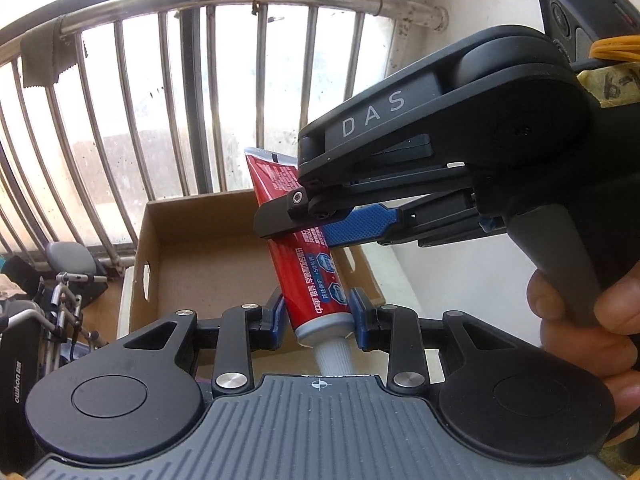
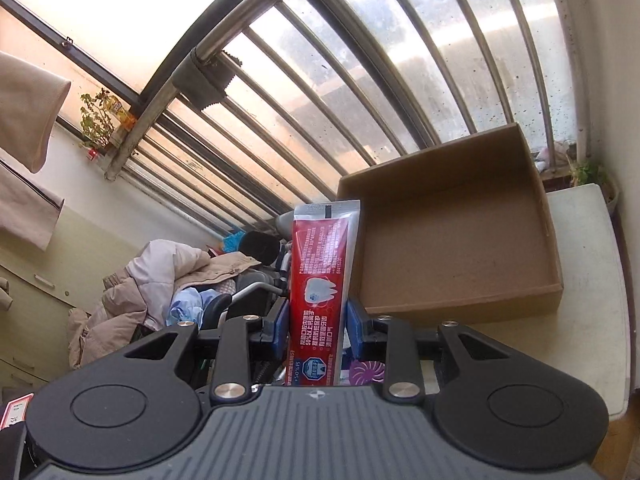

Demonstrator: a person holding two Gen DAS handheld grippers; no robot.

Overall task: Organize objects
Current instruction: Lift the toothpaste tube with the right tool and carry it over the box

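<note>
While the left wrist view looks down past its own blue-padded left gripper [image 1: 316,314], that tool is clamped tight on the shoulder end of a red plastic toothpaste tube [image 1: 306,276], just above the ribbed white cap [image 1: 334,354] that points back toward the camera. At about two o'clock, the black right gripper [image 1: 320,220], held in a person's hand [image 1: 580,332], comes in from the right and pinches the same tube higher up, near its flat silver crimp, so the tube leans up and to the left between both tools. Behind it, at twelve o'clock, sits an open brown cardboard box [image 1: 200,248] in front of grey metal window bars [image 1: 168,92]. From the right wrist view, the right gripper [image 2: 316,320] is likewise closed on the red tube [image 2: 320,272], which stands upright with its crimped end on top. The cardboard box [image 2: 452,240] lies at one o'clock on a white table [image 2: 580,280], well clear of the tube, and a heap of beige clothing [image 2: 160,280] sits at nine o'clock.
</note>
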